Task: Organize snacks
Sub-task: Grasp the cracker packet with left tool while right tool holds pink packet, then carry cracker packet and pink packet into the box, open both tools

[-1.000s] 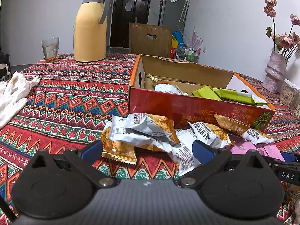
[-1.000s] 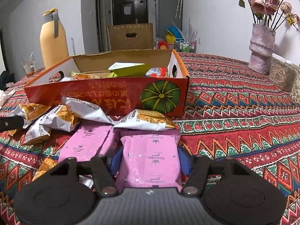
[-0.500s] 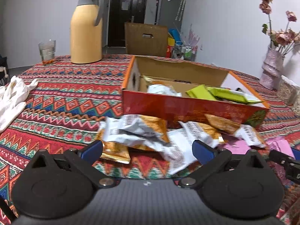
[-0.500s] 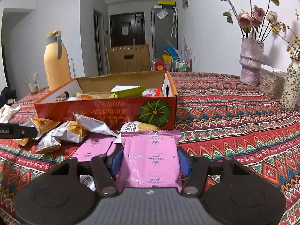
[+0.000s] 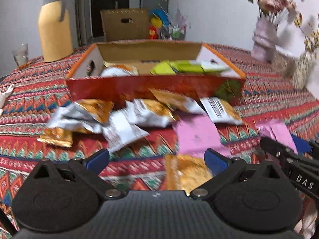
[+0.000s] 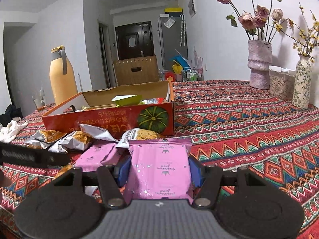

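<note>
My right gripper (image 6: 160,171) is shut on a pink snack packet (image 6: 161,169) and holds it above the table, in front of the red cardboard box (image 6: 107,117). The box (image 5: 139,85) holds green and white packets. Several orange-and-white packets (image 5: 119,117) and a pink packet (image 5: 197,135) lie on the cloth before the box. My left gripper (image 5: 157,159) is open and empty, low over an orange packet (image 5: 187,171). The right gripper with its pink packet (image 5: 277,133) shows at the right of the left wrist view.
A yellow thermos (image 6: 62,77) and a glass (image 6: 38,99) stand at the back left. Two flower vases (image 6: 259,67) and a clear container (image 6: 281,81) stand at the back right. White cloth (image 6: 12,129) lies at the left.
My right gripper has risen with the pink packet. My left gripper has swung to the right, so the pink packet and an orange packet now lie before it.
</note>
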Action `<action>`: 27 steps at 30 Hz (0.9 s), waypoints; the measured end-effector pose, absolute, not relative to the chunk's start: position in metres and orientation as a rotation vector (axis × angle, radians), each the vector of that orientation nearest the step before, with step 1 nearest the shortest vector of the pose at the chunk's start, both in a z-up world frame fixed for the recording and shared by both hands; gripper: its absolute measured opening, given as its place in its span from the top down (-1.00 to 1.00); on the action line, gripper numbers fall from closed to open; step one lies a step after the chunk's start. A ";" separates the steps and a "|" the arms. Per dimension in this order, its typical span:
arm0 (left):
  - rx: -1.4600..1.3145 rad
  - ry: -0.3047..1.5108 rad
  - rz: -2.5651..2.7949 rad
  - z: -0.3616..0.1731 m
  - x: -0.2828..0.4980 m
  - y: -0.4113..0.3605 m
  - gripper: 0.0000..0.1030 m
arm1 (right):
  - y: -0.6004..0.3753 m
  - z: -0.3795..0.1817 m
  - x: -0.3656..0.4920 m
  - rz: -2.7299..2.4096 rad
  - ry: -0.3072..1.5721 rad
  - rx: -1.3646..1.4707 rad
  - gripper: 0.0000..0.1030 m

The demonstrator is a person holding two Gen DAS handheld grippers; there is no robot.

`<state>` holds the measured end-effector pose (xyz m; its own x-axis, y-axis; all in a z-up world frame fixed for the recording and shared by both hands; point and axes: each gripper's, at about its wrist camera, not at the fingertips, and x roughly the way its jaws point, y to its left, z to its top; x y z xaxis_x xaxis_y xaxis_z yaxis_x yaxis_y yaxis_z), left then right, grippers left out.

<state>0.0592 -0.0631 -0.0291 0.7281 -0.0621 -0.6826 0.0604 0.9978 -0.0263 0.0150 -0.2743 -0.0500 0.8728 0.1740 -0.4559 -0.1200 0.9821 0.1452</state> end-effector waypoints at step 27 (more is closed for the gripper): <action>0.033 0.795 -0.121 -0.044 0.041 -0.102 -0.22 | -0.287 -0.059 -0.004 0.178 0.471 0.157 -0.15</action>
